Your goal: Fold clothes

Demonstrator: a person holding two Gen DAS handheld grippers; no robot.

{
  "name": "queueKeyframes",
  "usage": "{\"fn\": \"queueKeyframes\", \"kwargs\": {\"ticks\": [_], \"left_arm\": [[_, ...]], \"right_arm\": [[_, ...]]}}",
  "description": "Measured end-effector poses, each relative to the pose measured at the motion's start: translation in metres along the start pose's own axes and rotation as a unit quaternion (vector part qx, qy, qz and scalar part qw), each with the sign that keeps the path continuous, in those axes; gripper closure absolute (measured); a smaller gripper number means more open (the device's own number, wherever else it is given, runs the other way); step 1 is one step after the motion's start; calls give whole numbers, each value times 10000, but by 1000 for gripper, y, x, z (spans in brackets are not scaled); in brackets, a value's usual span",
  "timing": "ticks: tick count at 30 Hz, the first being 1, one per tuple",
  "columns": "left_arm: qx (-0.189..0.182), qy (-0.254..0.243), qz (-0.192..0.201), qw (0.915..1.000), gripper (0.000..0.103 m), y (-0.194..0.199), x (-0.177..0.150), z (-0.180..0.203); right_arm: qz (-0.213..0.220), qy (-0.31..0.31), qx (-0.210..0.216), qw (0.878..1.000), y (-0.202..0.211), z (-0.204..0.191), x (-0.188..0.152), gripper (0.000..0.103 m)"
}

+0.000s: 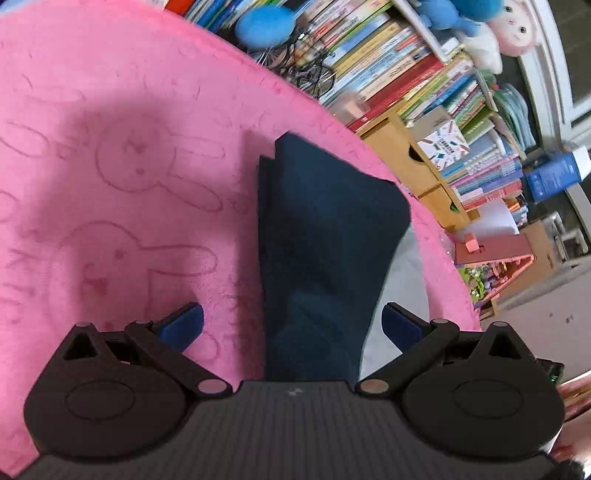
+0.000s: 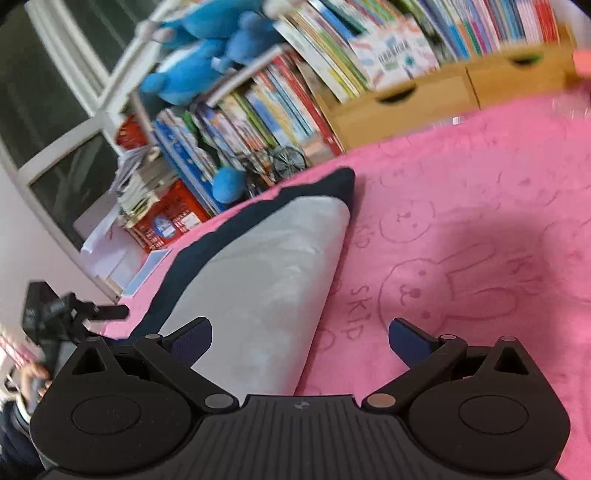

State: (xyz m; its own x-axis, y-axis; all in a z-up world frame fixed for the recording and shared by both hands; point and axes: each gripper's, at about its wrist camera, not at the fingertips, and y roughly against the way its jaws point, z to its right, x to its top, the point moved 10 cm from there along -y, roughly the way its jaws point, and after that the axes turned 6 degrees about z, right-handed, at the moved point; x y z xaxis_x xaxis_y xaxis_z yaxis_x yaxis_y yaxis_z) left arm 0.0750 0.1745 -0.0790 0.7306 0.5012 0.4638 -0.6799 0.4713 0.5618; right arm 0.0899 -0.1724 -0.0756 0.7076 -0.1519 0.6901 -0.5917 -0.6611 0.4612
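Left wrist view: the left gripper (image 1: 291, 325) has its blue-padded fingers (image 1: 183, 325) spread wide, gripping nothing. Between them, running from 6 o'clock up toward 12, lies a dark navy garment (image 1: 325, 240), folded into a long strip with layered edges showing at its far end. It rests on a pink blanket (image 1: 110, 166) printed with rabbit outlines. A pale grey piece of cloth (image 1: 402, 288) shows at the navy strip's right edge, toward 4 o'clock. Whether the pads touch the fabric cannot be told; the right pad sits just beside the grey cloth. Beyond the blanket's edge, from 12 to 3 o'clock, a bookshelf (image 1: 399, 66) is packed with children's books, with a blue plush toy (image 1: 264, 22) at 12 and a pink plush rabbit (image 1: 517, 29) at 1 o'clock. A wooden drawer unit (image 1: 406, 162) stands at 2 o'clock.

Right wrist view: the right gripper (image 2: 299, 339) is also spread wide and empty. A grey garment (image 2: 266, 288) with a dark navy border (image 2: 229, 229) lies on the pink blanket (image 2: 461, 192), stretching from 6 o'clock toward 12 and tapering to a rounded far corner. The left pad sits over the grey cloth; the right pad is over bare blanket. At 9 o'clock the other gripper (image 2: 55, 317) appears, held in a person's hand (image 2: 35, 373). Books, blue plush toys (image 2: 199, 62) and a window frame (image 2: 66, 122) fill the upper left.
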Motion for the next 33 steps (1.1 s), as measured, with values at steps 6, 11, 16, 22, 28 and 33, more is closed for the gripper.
{"fn": "queueKeyframes", "kwargs": {"ticks": [6,11,16,22,28,33], "left_arm": [[-419,34,-162,9990,0,-21,9,6],[-721,-186,-173,9971,5,-39,18,11],[-628,254,-81,9977,55,-49,34,-4],[-106,-470,122,9988,77,-37,23,17],[-243,-1038,332,9937,78,-39,61,64],[736,-1423,421,9862,65,-79,77,41]], "right_arm": [[-248,-236,266,9991,-37,-1,1,0],[-255,-58,626,9977,-62,-7,11,0],[-46,-410,823,9958,-96,5,42,11],[43,-470,691,9965,-95,1,48,69],[450,-174,940,9944,-68,-31,98,72],[491,-135,355,9981,-97,-10,135,60]]}}
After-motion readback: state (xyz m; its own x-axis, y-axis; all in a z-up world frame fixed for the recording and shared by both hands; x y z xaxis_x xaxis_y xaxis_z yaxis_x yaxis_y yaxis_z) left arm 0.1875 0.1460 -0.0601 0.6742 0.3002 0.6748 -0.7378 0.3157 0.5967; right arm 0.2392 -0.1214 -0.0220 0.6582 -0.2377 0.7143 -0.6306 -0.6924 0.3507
